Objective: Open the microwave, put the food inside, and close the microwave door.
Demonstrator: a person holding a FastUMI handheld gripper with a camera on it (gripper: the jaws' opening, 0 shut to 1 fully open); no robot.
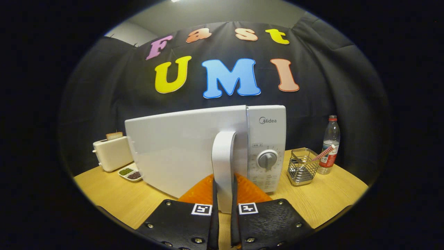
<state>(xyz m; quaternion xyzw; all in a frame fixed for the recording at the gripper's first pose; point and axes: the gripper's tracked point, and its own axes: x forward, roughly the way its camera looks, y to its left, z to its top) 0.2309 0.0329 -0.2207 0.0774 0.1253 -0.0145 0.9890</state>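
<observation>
Clamping the tool point(224, 208) on the handle point(223, 163), you are opening the microwave point(267, 146) door point(173, 156); next, swing it wide, then release.

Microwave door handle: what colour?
White, clearest in the gripper view: handle clamped by the tool.

My claw point(223, 208) pinches the microwave point(208, 149) handle point(223, 166); toaster point(111, 152) sits left, basket point(303, 166) and bottle point(329, 146) right, all on the table point(114, 198).
</observation>
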